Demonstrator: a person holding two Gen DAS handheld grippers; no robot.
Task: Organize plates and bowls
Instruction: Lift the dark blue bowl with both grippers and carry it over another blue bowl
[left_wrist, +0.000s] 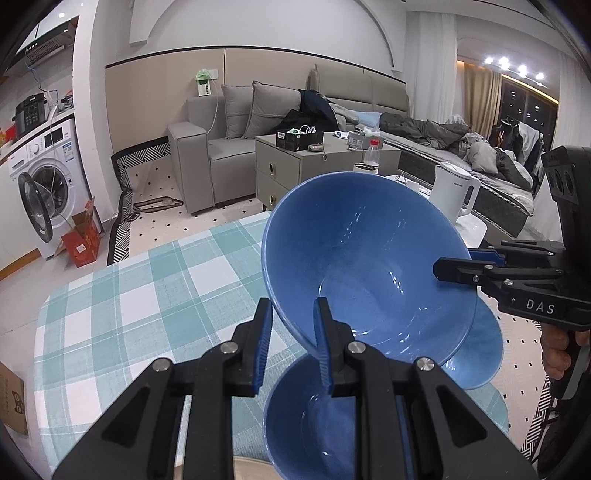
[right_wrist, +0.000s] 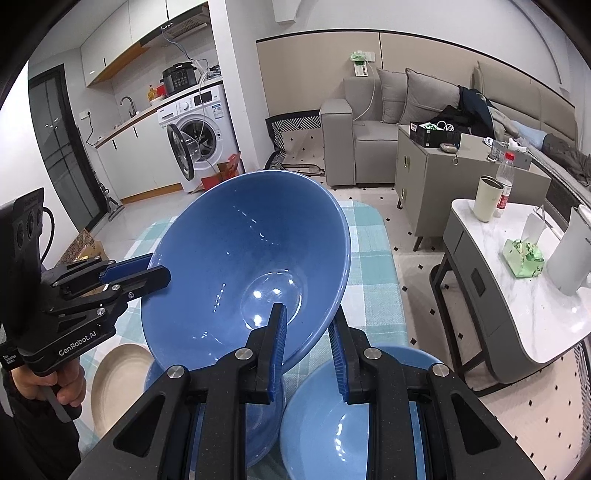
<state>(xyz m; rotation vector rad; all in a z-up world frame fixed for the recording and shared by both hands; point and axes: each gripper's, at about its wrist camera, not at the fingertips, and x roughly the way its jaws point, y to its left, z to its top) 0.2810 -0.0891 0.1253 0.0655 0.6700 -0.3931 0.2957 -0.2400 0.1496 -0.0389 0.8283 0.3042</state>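
A large blue bowl is held tilted above the checked table, gripped at its rim from both sides. My left gripper is shut on its near rim; it also shows in the right wrist view. My right gripper is shut on the opposite rim; it also shows in the left wrist view. Below it, a second blue bowl and a blue plate rest on the table. A beige plate lies beside them.
The table has a teal checked cloth. A marble side table with a white kettle, cup and bottle stands to the right. A grey cabinet and sofa lie beyond.
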